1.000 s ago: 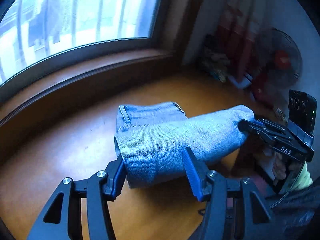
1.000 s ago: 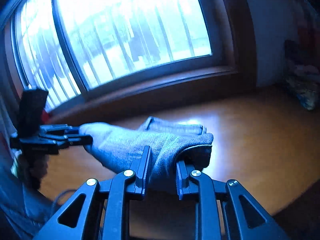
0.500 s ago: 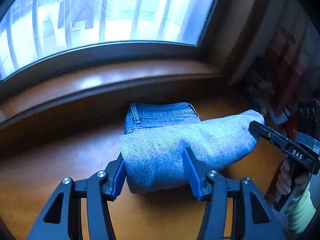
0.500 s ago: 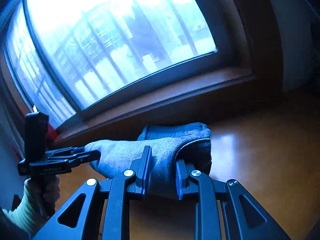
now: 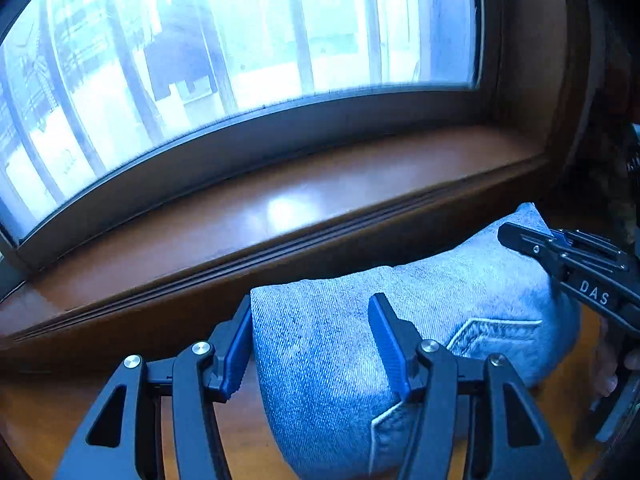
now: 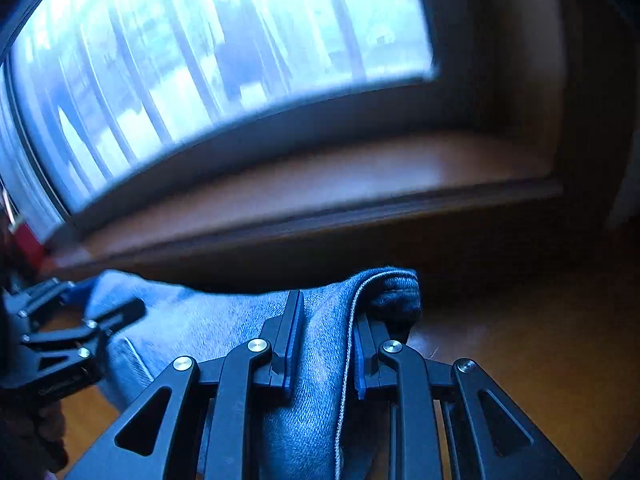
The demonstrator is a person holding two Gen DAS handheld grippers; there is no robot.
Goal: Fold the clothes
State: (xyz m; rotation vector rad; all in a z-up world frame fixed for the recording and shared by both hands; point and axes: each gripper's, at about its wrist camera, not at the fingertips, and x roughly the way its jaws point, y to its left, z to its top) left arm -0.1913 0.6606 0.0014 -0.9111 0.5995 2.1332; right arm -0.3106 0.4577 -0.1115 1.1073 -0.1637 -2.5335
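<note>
Folded light-blue denim jeans [image 5: 332,360], stitched back pocket showing, bundle draped above the wooden surface.

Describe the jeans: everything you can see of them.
The jeans are light blue denim, folded into a thick bundle with a rounded fold facing the window. A stitched back pocket shows on the near face, and a pale seam line runs down the right end. They are lifted off the wooden surface. The left gripper clamps one end, the right gripper the other, bunching the cloth between its fingers. A darker hem edge curls beyond the right gripper.
</note>
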